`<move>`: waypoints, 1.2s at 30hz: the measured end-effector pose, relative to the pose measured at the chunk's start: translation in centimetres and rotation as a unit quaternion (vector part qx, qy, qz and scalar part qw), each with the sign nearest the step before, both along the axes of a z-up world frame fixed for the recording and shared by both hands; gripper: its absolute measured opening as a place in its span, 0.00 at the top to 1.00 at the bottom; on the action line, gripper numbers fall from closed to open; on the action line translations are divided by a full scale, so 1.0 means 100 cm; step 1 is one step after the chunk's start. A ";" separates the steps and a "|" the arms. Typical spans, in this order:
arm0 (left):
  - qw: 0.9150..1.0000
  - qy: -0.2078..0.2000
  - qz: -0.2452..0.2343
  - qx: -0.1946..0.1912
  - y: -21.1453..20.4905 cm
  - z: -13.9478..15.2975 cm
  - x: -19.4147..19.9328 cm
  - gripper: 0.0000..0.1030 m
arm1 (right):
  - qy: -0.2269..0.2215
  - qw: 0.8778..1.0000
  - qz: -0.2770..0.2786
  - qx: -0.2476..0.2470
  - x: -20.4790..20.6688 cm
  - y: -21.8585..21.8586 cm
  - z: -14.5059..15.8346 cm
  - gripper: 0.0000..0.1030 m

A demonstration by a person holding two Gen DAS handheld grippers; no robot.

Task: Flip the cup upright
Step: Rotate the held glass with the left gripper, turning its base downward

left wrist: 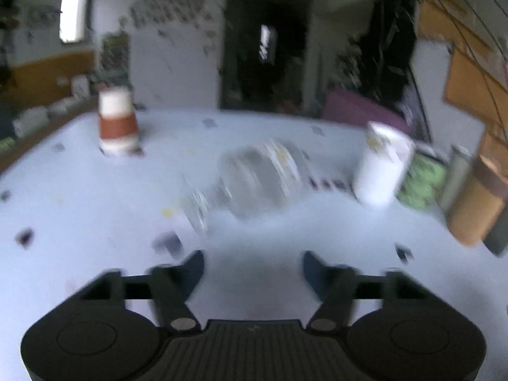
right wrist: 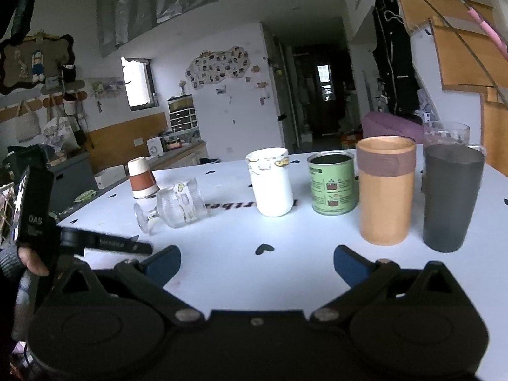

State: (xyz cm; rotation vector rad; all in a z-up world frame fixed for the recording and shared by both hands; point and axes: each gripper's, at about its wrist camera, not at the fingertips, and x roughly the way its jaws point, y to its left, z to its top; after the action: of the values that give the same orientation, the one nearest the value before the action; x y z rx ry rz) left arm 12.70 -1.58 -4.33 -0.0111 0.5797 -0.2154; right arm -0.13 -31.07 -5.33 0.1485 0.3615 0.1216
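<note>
Lying on its side on the white desk, the stemmed glass cup has its round foot toward the camera side and its mouth turned toward the white mug. From the right claw it sits at about 11 o'clock, well apart, and nothing touches it. That claw's blue-tipped fingers stand wide apart over bare desk, gripping nothing.

From the left wrist view, heavily blurred, the same cup lies near 12 o'clock of the left claw, a little ahead of the tips and clear of them. The left claw's fingers are likewise spread, with only desk between them.

An upturned paper cup, white with a red-brown band, stands just behind the glass cup at its 11 o'clock. To the mug's 3 o'clock stand, in a row, a green tin, a tan tumbler and a dark grey tumbler, with a clear glass behind them.
</note>
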 end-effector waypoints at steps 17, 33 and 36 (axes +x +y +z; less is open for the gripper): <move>0.997 -0.005 -0.039 -0.067 0.053 0.021 0.110 0.18 | 0.015 1.000 0.000 0.004 0.006 -0.004 -0.003 0.00; 0.977 0.032 -0.206 -0.037 0.029 0.002 0.068 0.22 | 0.017 1.000 0.008 0.004 0.005 -0.003 -0.003 0.00; 0.972 0.043 -0.231 -0.019 0.023 0.000 0.050 0.26 | 0.016 1.000 0.010 0.005 0.005 -0.001 -0.002 0.00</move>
State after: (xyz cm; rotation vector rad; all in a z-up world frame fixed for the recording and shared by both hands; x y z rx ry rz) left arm 17.69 0.68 -4.29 0.0796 0.6588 -0.6819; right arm 0.38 -31.17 -5.57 0.1563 0.3936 0.1413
